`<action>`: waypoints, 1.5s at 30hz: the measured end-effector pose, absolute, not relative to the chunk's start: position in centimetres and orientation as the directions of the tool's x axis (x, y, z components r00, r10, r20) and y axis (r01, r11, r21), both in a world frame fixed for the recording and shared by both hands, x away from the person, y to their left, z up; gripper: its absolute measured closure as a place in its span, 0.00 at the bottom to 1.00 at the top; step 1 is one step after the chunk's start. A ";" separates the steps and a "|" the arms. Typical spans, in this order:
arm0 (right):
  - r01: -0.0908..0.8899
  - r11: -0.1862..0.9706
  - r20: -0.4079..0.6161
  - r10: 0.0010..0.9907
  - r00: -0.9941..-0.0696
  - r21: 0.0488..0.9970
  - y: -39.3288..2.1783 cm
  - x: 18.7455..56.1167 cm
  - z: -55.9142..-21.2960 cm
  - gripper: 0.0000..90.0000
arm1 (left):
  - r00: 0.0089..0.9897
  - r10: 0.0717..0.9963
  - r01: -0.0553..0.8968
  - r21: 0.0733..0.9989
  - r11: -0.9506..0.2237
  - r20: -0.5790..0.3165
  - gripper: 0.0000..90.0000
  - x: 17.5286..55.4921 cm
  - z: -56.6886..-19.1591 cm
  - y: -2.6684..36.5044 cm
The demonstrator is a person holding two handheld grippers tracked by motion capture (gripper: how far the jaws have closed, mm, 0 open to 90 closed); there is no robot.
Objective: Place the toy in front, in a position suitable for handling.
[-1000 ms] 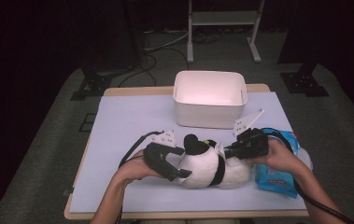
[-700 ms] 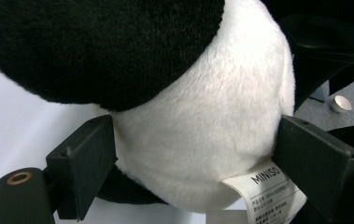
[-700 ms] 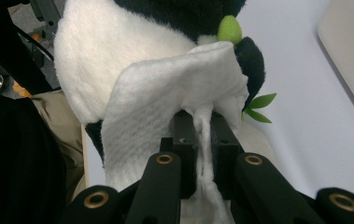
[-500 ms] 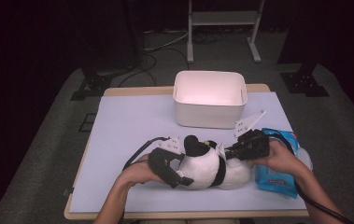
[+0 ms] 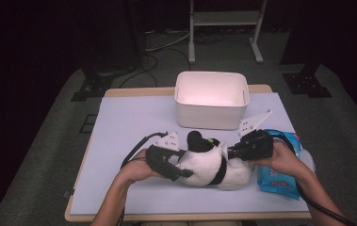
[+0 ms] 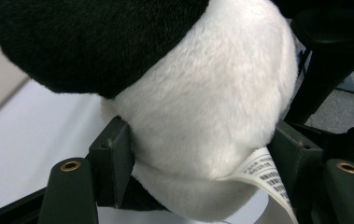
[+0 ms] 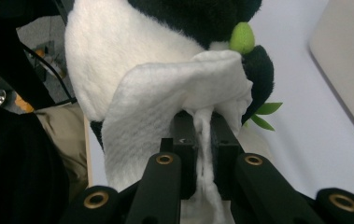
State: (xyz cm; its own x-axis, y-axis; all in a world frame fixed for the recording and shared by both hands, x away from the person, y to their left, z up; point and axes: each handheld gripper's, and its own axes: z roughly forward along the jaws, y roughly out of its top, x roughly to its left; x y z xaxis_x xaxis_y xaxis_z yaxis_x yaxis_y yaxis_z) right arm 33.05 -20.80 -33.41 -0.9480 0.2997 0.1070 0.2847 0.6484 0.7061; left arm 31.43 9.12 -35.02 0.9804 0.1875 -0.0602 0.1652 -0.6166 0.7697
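Plush panda (image 5: 209,165) on bench (image 5: 119,127), between both grippers. L gripper (image 6: 202,154): jaws just been closing, panda's body between them, pads apparently pressing. R gripper (image 7: 202,135) clamped on white wipe (image 7: 165,93) against panda.

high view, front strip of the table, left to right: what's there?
left gripper → panda plush → right gripper → blue wipes pack.
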 end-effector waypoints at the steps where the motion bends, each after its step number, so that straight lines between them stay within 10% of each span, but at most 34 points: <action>1: 0.284 0.641 0.109 0.299 -0.948 0.713 -20.8 33.1 -33.4 0.93 | 0.980 0.190 0.161 0.770 -0.618 -0.052 0.37 31.4 -34.7 9.2; 36: 0.313 0.608 0.151 0.303 -0.941 0.730 -21.9 33.0 -34.8 0.93 | 0.973 0.218 0.198 0.775 -0.600 -0.079 0.18 31.9 -34.3 9.7; 45: 0.322 0.574 0.167 0.306 -0.937 0.753 -22.4 32.9 -34.8 0.93 | 0.973 0.225 0.169 0.797 -0.580 -0.044 0.39 31.8 -33.3 9.9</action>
State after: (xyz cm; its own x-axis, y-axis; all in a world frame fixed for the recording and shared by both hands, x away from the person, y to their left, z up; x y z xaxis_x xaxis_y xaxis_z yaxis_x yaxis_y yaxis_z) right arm 32.90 -22.40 -34.82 -0.9371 0.3065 0.1671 0.3219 0.5737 0.7531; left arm 31.76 9.90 -33.27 0.9735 0.2246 -0.0436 0.1694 -0.5797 0.7970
